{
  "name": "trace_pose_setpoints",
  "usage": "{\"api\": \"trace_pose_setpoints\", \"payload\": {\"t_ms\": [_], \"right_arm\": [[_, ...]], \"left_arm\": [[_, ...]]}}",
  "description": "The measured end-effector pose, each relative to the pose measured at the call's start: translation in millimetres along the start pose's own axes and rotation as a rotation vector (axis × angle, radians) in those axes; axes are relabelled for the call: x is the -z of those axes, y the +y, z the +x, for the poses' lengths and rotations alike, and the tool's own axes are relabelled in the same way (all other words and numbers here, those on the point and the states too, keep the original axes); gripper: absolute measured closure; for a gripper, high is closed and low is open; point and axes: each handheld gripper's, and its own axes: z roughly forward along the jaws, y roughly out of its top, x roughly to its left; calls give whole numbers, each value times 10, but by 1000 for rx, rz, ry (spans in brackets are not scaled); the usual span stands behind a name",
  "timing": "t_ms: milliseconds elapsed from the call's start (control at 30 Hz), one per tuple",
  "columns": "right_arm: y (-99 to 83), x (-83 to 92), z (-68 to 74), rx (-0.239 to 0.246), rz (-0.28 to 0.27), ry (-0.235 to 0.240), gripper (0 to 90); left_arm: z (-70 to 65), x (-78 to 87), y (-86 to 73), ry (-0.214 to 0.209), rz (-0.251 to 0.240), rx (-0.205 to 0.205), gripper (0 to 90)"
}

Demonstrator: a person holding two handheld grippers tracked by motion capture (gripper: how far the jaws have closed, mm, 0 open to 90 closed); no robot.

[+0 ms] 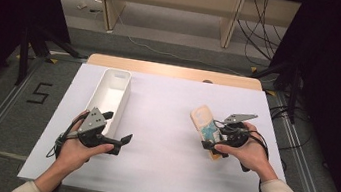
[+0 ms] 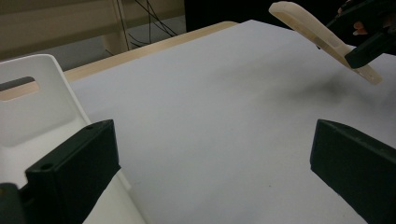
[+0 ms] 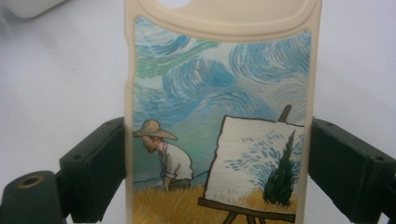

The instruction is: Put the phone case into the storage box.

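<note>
A cream phone case [image 1: 203, 117] printed with a painting of a painter at an easel is held by its two long sides in my right gripper [image 1: 211, 138]. The right gripper view shows the case [image 3: 219, 102] close up, with both black jaws against its edges. From the left gripper view the case [image 2: 317, 35] hangs tilted above the white table top, casting a soft shadow. My left gripper [image 1: 115, 129] stands open beside the near end of a long white bin [image 1: 108, 95], and nothing lies between its jaws [image 2: 210, 158].
The white bin [image 2: 28, 107] has a handle cutout in its end wall and looks empty. The white table top [image 1: 162, 140] lies between the two hands. Beyond the wooden far edge [image 1: 172, 71] are floor cables and table legs.
</note>
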Motion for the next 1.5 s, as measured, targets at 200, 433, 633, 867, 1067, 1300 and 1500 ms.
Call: {"api": "trace_pose_setpoints", "payload": {"t_ms": [200, 433, 633, 867, 1067, 1300, 1500], "right_arm": [[4, -2, 59, 9, -46, 11, 120], [8, -2, 108, 14, -92, 18, 120], [4, -7, 155, 24, -133, 18, 119], [17, -31, 215, 39, -164, 20, 120], [24, -67, 266, 55, -175, 24, 119], [34, -83, 304, 59, -186, 22, 119], [41, -83, 317, 65, -197, 20, 119]], "left_arm": [[-4, -26, 23, -5, -2, 4, 7], [-23, -92, 78, -16, -5, 0, 10], [-37, -144, 130, -22, -7, -9, 12], [-47, -216, 200, -27, -7, -12, 16], [-63, -294, 257, -36, -2, -20, 21], [-92, -341, 327, -51, -13, -21, 22], [-129, -392, 390, -69, -19, -23, 23]]}}
